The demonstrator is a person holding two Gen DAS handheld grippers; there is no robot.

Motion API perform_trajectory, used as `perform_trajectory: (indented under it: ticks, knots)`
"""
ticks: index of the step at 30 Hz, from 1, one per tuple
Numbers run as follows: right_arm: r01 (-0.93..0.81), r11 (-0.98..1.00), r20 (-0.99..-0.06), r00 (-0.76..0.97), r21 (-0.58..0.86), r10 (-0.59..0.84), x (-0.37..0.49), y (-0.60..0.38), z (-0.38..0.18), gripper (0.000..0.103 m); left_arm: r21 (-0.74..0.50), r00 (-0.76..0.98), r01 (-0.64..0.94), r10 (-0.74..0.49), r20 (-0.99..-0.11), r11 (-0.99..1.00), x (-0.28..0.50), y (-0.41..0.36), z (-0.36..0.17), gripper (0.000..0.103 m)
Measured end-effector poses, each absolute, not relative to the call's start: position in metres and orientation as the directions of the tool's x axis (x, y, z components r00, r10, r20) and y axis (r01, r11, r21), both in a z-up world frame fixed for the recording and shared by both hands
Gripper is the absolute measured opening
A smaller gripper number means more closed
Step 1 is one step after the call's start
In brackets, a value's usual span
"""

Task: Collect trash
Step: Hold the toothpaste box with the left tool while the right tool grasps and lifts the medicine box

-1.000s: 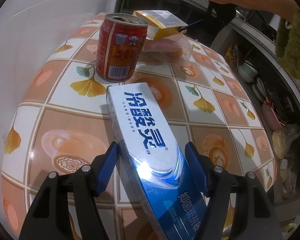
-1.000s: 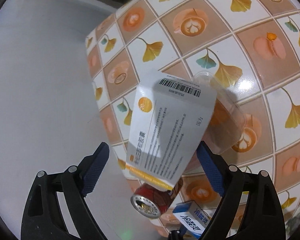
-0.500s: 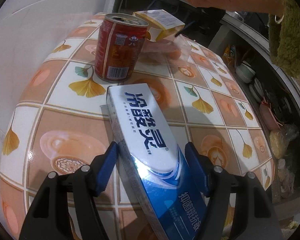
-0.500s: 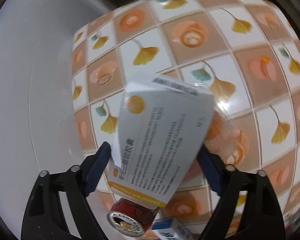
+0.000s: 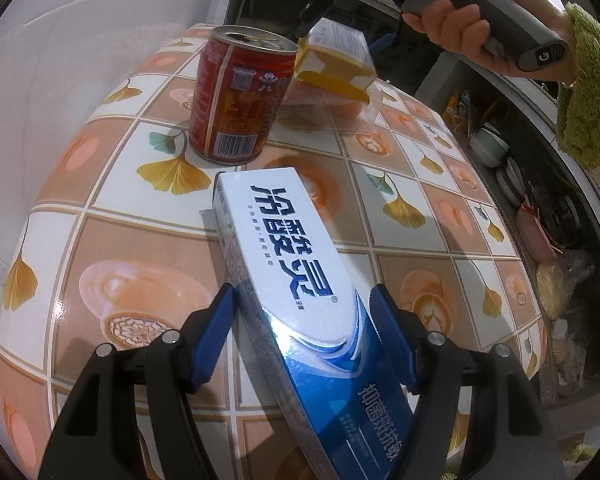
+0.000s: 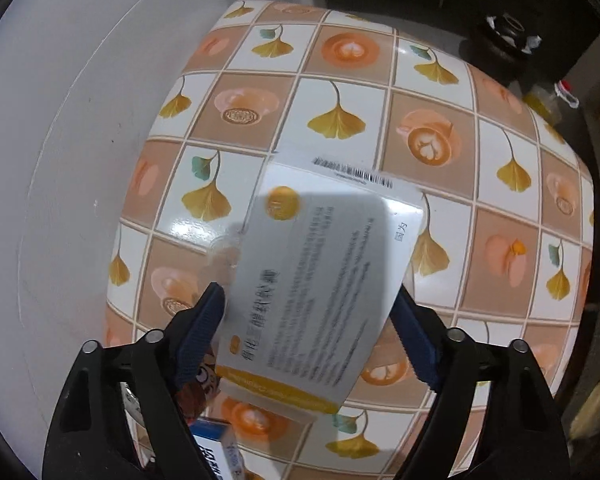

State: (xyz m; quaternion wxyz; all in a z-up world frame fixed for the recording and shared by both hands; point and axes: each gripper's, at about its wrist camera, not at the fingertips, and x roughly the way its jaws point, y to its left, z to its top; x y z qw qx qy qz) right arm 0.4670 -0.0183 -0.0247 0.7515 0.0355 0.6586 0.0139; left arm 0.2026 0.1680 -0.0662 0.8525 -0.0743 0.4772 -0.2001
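Observation:
My left gripper [image 5: 302, 330] is shut on a blue and white toothpaste box [image 5: 296, 280], whose far end rests on the tiled table [image 5: 140, 200]. A red drink can [image 5: 240, 96] stands upright just beyond the box. My right gripper [image 6: 310, 328] is shut on a white and yellow carton [image 6: 320, 280] and holds it above the table; the carton also shows in the left wrist view [image 5: 336, 60], behind the can. A clear plastic tray [image 5: 328, 100] lies under it. The can top [image 6: 196, 392] and the toothpaste box end [image 6: 216, 452] peek out below the carton.
The table [image 6: 340, 80] stands against a white wall [image 5: 60, 40] on the left. To its right are shelves with bowls [image 5: 492, 148] and bagged items [image 5: 560, 280]. The person's hand and green sleeve [image 5: 580, 92] are at the upper right.
My right gripper has lifted the white and yellow carton and swung with it over the table. My left gripper and the toothpaste box have hardly moved.

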Motion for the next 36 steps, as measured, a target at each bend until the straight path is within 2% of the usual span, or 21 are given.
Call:
perform_trajectory:
  ticks: [9, 12, 18, 23, 30, 36]
  knots:
    - [0.043, 0.998, -0.988, 0.149, 0.047, 0.040, 0.466, -0.019, -0.031, 0.084, -0.304, 0.466, 0.265, -0.398, -0.790, 0.915, 0.204, 0.163, -0.066, 0.067]
    - [0.034, 0.998, -0.985, 0.166, 0.046, 0.040, 0.463, -0.020, -0.029, 0.074, -0.302, 0.465, 0.262, -0.394, -0.793, 0.917, 0.204, 0.162, -0.066, 0.067]
    - [0.020, 0.999, -0.973, 0.226, 0.050, 0.044, 0.453, -0.025, -0.017, 0.073, -0.297, 0.464, 0.259, -0.388, -0.797, 0.919, 0.204, 0.161, -0.067, 0.067]
    - [-0.017, 0.995, -0.953, 0.284, 0.101, 0.101, 0.430, -0.037, 0.007, 0.073, -0.296, 0.459, 0.255, -0.385, -0.801, 0.920, 0.205, 0.161, -0.067, 0.067]
    - [-0.152, 0.986, -0.930, 0.351, 0.061, 0.112, 0.343, -0.053, 0.034, 0.073, -0.303, 0.457, 0.250, -0.388, -0.801, 0.920, 0.205, 0.163, -0.067, 0.067]
    - [-0.202, 0.978, -0.956, 0.294, -0.057, 0.005, 0.251, -0.065, -0.010, 0.073, -0.303, 0.443, 0.278, -0.402, -0.802, 0.911, 0.205, 0.154, -0.067, 0.067]
